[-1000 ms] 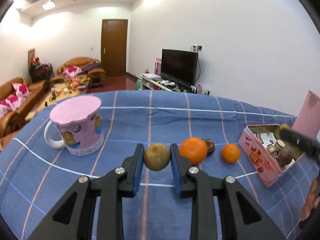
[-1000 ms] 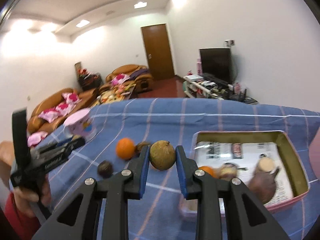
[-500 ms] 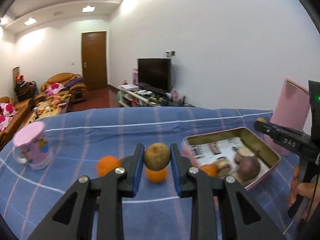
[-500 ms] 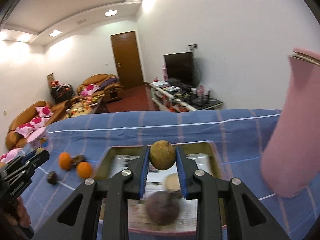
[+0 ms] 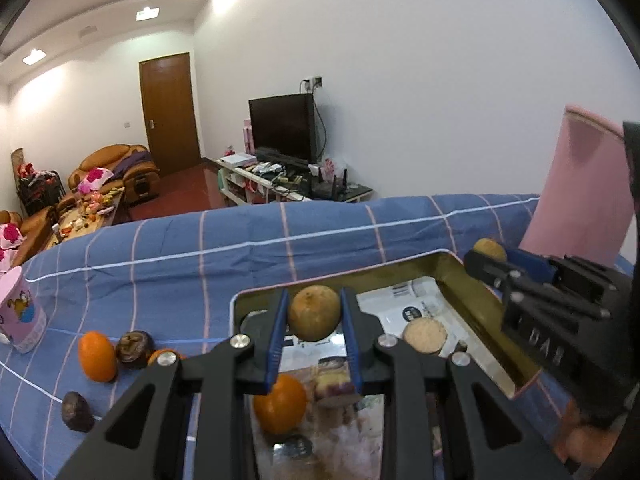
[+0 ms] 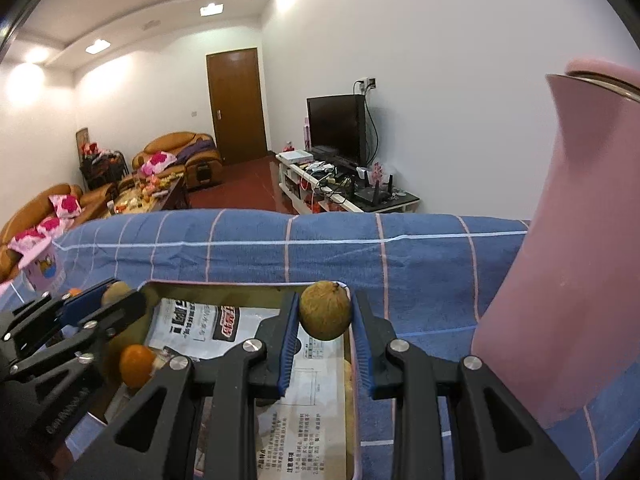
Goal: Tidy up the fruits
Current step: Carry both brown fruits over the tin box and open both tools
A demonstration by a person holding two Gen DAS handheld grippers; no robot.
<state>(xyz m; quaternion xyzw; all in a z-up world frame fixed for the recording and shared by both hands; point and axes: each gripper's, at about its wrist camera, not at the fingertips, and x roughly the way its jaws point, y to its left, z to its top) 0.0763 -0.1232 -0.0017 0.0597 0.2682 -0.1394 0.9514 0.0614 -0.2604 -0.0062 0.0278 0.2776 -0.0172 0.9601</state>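
A table draped in a blue cloth with thin pink and white check lines [image 5: 320, 236] fills the foreground of a living room. On it sits a shallow rectangular metal tin with a pink outer wall and gold inner wall [image 5: 460, 280], its floor lined with printed paper.

The left gripper [image 5: 314, 316], black with blue pads, is clamped on a round brownish-green fruit [image 5: 314, 312], held above the near left part of the tin. Inside the tin below it lie a bright orange citrus fruit [image 5: 280, 404], a cut purple-skinned fruit piece with pale flesh [image 5: 334, 380], and a round tan fruit [image 5: 425, 336].

The right gripper [image 6: 326, 320], of the same build, is clamped on a second round brownish-green fruit with a small stem nub [image 6: 326, 316], held over the far right corner of the tin. In the left wrist view this gripper enters from the right, above the tin's far right edge.

On the cloth left of the tin lie an oval orange fruit [image 5: 97, 356], a dark brown mangosteen [image 5: 134, 350] touching it, another orange partly hidden behind the left gripper's finger, and a dark purple round fruit [image 5: 77, 411] nearer the camera.

A pink cartoon-printed mug [image 5: 18, 314] stands at the far left edge. A tall pink cylindrical jug [image 6: 568, 264] stands just right of the tin.
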